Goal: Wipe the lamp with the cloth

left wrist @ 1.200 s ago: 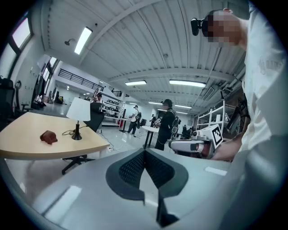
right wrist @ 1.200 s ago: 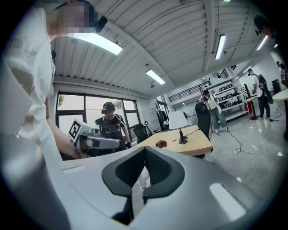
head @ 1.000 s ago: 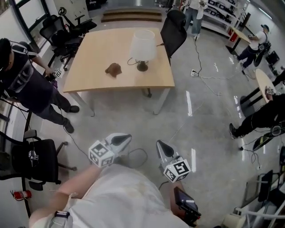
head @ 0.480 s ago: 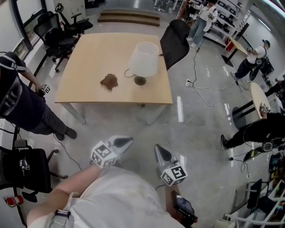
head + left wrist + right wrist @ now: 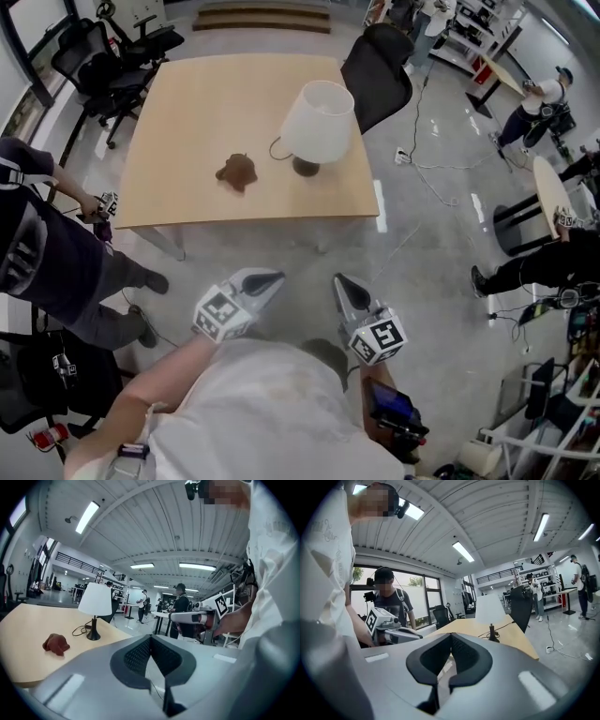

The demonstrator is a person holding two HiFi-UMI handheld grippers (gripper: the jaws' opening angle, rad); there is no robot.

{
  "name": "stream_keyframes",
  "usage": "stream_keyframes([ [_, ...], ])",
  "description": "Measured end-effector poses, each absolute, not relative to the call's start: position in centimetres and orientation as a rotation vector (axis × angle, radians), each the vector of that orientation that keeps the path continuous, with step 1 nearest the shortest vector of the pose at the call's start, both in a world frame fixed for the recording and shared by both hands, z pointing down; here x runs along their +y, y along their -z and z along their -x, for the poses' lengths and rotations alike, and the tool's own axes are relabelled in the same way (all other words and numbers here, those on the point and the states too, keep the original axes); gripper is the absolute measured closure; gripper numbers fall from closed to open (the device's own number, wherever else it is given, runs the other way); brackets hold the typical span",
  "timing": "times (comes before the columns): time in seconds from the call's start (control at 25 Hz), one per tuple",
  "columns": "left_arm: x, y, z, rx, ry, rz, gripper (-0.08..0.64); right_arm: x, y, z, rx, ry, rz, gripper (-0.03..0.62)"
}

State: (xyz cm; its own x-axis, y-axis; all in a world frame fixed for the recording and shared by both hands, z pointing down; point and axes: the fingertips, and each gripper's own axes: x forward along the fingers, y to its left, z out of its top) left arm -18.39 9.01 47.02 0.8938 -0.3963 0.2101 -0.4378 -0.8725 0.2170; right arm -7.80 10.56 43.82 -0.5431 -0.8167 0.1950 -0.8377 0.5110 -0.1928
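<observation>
on pale wooden table (image 5: pixel 202 103) — lamp (image 5: pixel 319 120), cloth (image 5: pixel 236 171)

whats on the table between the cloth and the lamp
Only the black cord of the lamp, looped on the table beside its base; the rest of the stretch to the cloth is bare wood. The head view shows it best.

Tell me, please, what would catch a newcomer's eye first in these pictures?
A white-shaded lamp stands near the right edge of a wooden table in the head view, with a crumpled brown cloth lying apart to its left. In the foreground the left tongs and right tongs point toward the table from over the grey floor, both closed and empty.
</observation>
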Motion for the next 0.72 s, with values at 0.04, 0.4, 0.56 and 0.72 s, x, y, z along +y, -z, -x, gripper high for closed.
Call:
stream_keyframes([
  [0.04, 8.4, -47.4, 18.8, -0.643, -0.229, -2.783, 0.558, 10.0, -43.9, 8.1, -2.663, -0.410, -1.455, 0.580],
  [0.4, 3.5, -49.7, 21.8, -0.821, -0.213, -2.659, 0.558, 5.1, -45.7, 9.6, -2.689, -0.452, -1.304, 0.580],
  [0.56, 0.3, -49.2, 21.9, -0.903, -0.215, -2.649, 0.558, 1.7, -46.9, 9.1, -2.726, -0.452, -1.228, 0.580],
  [0.72, -3.7, -48.8, 21.0, -1.013, -0.196, -2.617, 0.558, -2.1, -46.6, 7.9, -2.751, -0.395, -1.141, 0.580],
])
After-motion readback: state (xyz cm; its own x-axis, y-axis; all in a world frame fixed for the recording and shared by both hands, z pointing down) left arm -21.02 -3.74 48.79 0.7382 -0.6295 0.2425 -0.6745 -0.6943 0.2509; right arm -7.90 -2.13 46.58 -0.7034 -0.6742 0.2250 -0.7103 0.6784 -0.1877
